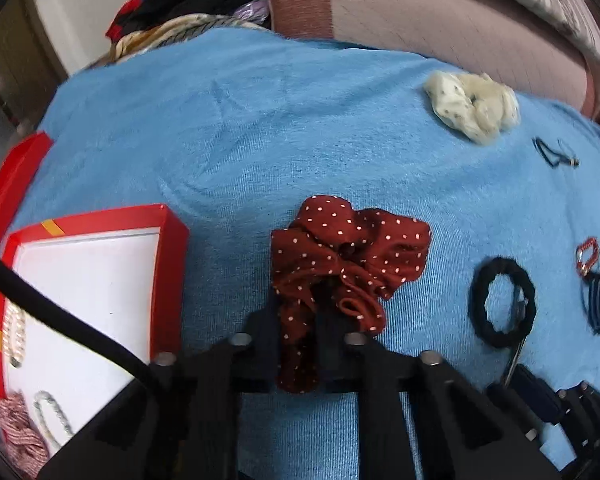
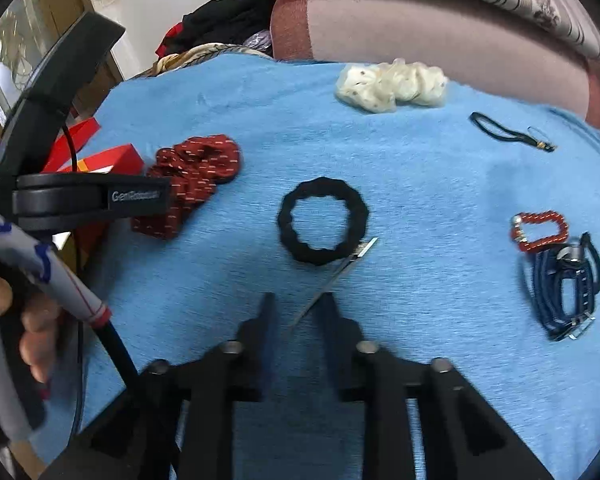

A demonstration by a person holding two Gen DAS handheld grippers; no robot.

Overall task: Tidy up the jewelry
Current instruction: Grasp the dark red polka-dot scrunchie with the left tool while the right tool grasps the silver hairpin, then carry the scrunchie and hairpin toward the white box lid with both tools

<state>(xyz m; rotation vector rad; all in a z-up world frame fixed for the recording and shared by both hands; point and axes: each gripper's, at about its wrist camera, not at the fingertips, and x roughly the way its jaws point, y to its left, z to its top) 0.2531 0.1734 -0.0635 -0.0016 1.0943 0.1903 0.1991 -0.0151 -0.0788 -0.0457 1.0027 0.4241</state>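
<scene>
- Left wrist view: left hand-held gripper (image 1: 300, 320) is closed on the red dotted scrunchie (image 1: 348, 256), lying on blue cloth (image 1: 260, 128).
- Likely step: carrying it left to the red box (image 1: 172, 272).
- Right hand-held gripper (image 2: 296, 308) hovers open, empty, near the black hair tie (image 2: 323, 226).

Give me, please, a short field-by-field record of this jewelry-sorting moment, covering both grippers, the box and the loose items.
left gripper: shut on red dotted scrunchie
right gripper: open, a thin metal clip between its fingers
surface: blue towel
red box: open, left of scrunchie, pearl piece inside
loose items: black scrunchie, cream scrunchie, red bead bracelet, blue bands, thin black tie
</scene>
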